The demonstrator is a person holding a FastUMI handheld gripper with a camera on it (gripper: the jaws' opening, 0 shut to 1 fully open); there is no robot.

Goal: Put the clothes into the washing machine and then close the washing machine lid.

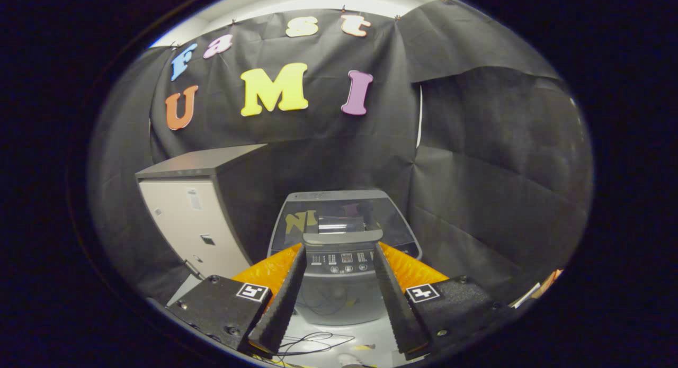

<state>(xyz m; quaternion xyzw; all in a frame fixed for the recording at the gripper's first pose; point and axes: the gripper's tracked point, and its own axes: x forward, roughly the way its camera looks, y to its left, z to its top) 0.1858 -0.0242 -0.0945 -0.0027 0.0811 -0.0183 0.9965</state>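
Observation:
A grey top-loading washing machine (341, 283) stands ahead of my fingers, its dark glass lid (341, 217) lying flat and shut, the control panel (341, 262) facing me. My gripper (339, 249) is open, its two fingers spread wide with nothing between them. It hovers in front of and slightly above the machine, and the panel shows in the gap between the fingers. No clothes can be seen.
A tall pale cabinet (188, 225) with a dark top stands left of the washer. Black cloth walls close the booth behind and on the right. Loose black cables (312, 340) lie on the light floor below the fingers.

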